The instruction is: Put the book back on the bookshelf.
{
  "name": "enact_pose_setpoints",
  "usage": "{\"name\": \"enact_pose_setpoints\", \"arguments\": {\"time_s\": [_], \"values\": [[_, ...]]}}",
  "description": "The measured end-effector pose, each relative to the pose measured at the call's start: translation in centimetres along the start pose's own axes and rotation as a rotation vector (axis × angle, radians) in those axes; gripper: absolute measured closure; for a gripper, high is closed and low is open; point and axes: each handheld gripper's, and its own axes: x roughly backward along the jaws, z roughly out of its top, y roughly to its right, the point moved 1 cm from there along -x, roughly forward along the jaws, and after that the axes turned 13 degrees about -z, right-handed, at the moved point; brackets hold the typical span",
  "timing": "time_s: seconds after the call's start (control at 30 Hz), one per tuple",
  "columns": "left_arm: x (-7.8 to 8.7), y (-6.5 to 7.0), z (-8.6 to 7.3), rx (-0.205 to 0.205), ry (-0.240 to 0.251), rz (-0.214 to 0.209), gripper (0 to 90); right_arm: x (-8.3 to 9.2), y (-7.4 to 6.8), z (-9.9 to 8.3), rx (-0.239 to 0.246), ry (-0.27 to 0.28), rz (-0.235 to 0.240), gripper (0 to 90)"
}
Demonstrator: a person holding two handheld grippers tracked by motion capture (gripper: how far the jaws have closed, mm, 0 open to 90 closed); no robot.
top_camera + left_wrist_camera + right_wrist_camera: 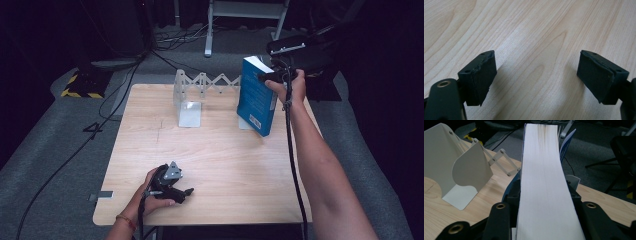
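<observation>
Wood grain of the table (529,30) lies under the left gripper (536,75) in the left gripper view, whose jaws stand wide apart with nothing between them; the pads (484,77) hang just above the bare top. In the high view that gripper (172,182) rests in the person's left hand (150,197) near the front edge of the table (220,165), and the forearm behind it is cut off by the bottom edge of the picture.

Farther back and to the right, the right gripper (275,75) is clamped on a book (256,95). Its black body merges with the dark background, so its outline is hard to make out from above; the right hand (290,85) wraps it from behind. In the right gripper view the jaws press on both covers and the white page block (544,182) rises straight up between them, hiding the table beyond; the lower end of the book is cut off by the picture's edge.

The book has a blue cover with a small white label low on its face, and white pages. It stands tilted, top leaning away, its lower corner near or at the table top toward the right rear. Whether it touches the wood I cannot tell.

Beside it, to the left, stands a grey metal bookend (189,102) with a folding zigzag link (210,81) that runs toward the book; the far end of that rack is hidden behind the book.
</observation>
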Motion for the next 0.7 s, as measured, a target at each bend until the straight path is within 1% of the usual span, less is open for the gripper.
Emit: {"name": "enact_pose_setpoints", "arguments": {"time_s": [0.07,0.2,0.33,0.4,0.43,0.47,0.6,0.7], "values": [[0.0,0.0,0.0,0.000,0.000,0.000,16.5,0.0,-0.1,-0.1,0.009,0.011,0.001,60.5],[0.0,0.0,0.0,0.000,0.000,-0.002,16.5,0.1,0.0,-0.5,0.019,0.010,0.014,60.2],[0.0,0.0,0.0,0.000,0.000,-0.002,16.5,0.3,0.4,-1.1,0.023,-0.006,0.031,59.8],[0.0,0.0,0.0,0.000,0.000,-0.002,16.5,0.5,0.7,-1.5,0.011,-0.016,0.056,59.6],[0.0,0.0,0.0,0.000,0.000,-0.002,16.5,0.5,0.7,-1.5,0.011,-0.016,0.056,59.6],[0.0,0.0,0.0,0.001,0.002,-0.002,16.4,0.6,0.9,-1.9,0.007,-0.027,0.067,59.2],[0.0,0.0,0.0,0.001,0.003,-0.002,16.5,0.8,1.4,-2.4,0.013,-0.037,0.081,58.9],[0.0,0.0,0.0,0.000,0.002,-0.002,16.4,1.0,1.7,-2.5,0.021,-0.044,0.079,58.7]]}}
